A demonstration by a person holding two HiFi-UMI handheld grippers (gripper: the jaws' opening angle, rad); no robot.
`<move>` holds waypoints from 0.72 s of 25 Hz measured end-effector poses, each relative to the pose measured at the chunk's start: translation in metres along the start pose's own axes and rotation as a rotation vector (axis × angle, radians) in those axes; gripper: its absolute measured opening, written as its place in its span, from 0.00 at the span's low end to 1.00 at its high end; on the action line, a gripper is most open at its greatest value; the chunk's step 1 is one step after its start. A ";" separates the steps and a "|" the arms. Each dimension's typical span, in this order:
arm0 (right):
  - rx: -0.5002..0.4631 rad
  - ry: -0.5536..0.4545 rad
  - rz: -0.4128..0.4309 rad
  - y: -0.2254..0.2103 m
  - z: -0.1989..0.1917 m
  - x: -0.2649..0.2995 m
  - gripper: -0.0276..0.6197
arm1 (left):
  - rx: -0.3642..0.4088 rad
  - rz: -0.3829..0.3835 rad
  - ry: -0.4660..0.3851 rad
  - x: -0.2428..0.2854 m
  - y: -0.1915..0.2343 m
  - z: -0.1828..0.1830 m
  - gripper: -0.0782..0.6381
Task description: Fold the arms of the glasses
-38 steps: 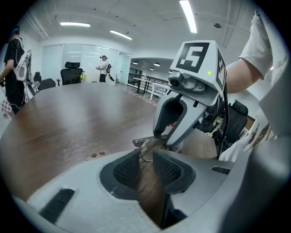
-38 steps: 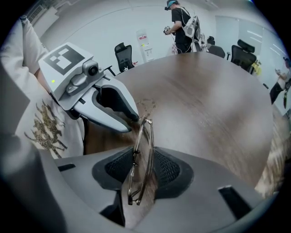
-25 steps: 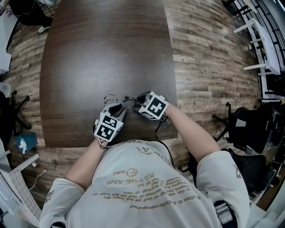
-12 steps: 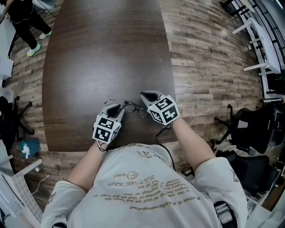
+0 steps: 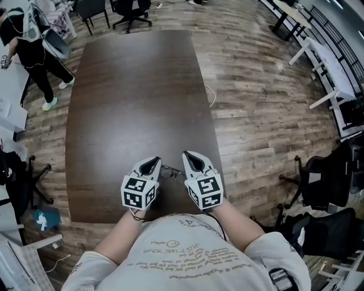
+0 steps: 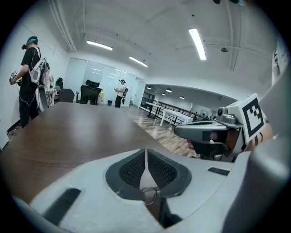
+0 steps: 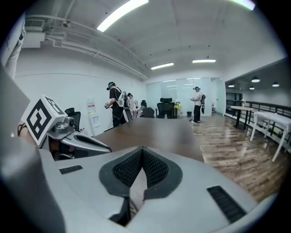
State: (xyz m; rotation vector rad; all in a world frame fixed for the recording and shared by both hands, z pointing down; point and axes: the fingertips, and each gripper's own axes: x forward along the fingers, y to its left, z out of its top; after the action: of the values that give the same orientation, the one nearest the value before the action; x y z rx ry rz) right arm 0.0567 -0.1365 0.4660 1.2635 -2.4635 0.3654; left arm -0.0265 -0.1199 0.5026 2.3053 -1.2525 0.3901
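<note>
The thin dark-framed glasses [image 5: 172, 173] hang between my two grippers above the near end of the dark brown table [image 5: 136, 102]. My left gripper [image 5: 151, 163] holds their left side: its jaws have just been closing, and in the left gripper view [image 6: 146, 159] a bit of wire rim [image 6: 150, 195] sits pinched behind the meeting pads. My right gripper [image 5: 190, 157] holds the right side. In the right gripper view [image 7: 142, 157] its pads are pressed together and a dark arm of the glasses [image 7: 124, 210] runs down between them. Most of the frame is hidden from both gripper views.
A person [image 5: 31, 40] stands off the table's far left corner. Office chairs [image 5: 128, 8] stand past the far end. White benches [image 5: 327, 62] line the right side of the wooden floor. A pale cord [image 5: 211, 96] lies by the table's right edge.
Both grippers have lifted off the table with the glasses between them and drawn towards the near edge. Their jaws, apart a second ago, are now closed on the frame.
</note>
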 end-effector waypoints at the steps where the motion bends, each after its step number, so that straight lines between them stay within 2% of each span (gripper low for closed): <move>1: -0.006 -0.024 -0.012 -0.001 0.008 -0.005 0.06 | 0.001 -0.001 -0.014 -0.001 -0.006 0.007 0.15; 5: 0.035 -0.126 -0.027 -0.006 0.041 -0.021 0.06 | -0.007 0.011 -0.090 -0.013 -0.021 0.036 0.13; 9: 0.081 -0.182 -0.037 -0.018 0.062 -0.034 0.06 | 0.015 0.044 -0.156 -0.023 -0.032 0.062 0.13; 15: 0.075 -0.236 -0.026 -0.030 0.084 -0.057 0.06 | 0.118 0.132 -0.228 -0.035 -0.051 0.088 0.13; 18: 0.055 -0.258 -0.017 -0.028 0.092 -0.064 0.06 | 0.143 0.145 -0.248 -0.041 -0.057 0.099 0.13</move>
State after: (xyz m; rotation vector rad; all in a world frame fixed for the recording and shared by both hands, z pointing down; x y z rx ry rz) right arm 0.0979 -0.1406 0.3577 1.4337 -2.6693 0.2823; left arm 0.0016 -0.1180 0.3846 2.4485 -1.5637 0.2554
